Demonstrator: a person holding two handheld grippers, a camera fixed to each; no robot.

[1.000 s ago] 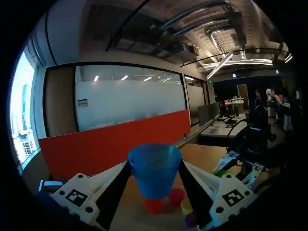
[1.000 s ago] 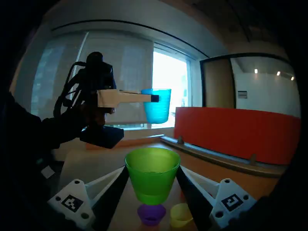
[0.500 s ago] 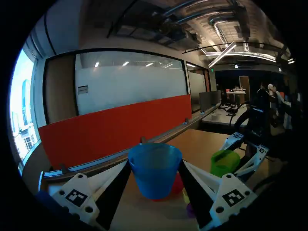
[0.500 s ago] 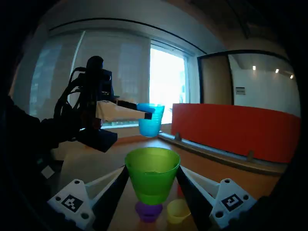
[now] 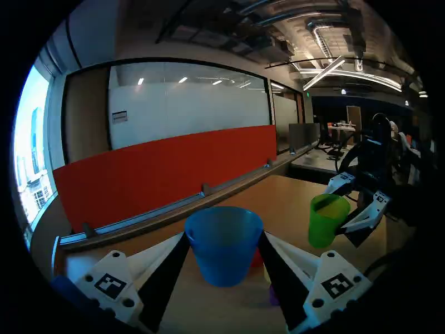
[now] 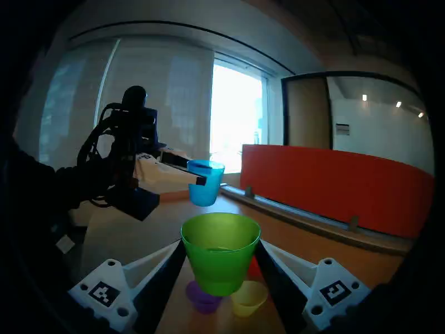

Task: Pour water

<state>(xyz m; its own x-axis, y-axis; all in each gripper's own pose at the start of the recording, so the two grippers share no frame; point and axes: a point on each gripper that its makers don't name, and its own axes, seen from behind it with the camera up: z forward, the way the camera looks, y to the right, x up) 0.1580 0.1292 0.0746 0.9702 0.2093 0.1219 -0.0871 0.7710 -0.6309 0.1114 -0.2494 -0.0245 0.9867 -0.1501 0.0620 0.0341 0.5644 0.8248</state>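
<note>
Cups: your left gripper (image 5: 223, 240) clamps the blue cup (image 5: 223, 259), right gripper (image 6: 220, 247) the green cup (image 6: 220, 264), both over the table (image 5: 278, 203). Right gripper view catches a purple cup (image 6: 200, 297) and yellow cup (image 6: 248, 296) sitting underneath the green.

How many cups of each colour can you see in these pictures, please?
Blue cup: 1
Green cup: 1
Purple cup: 1
Yellow cup: 1
Red cup: 1
Total: 5 cups
</note>
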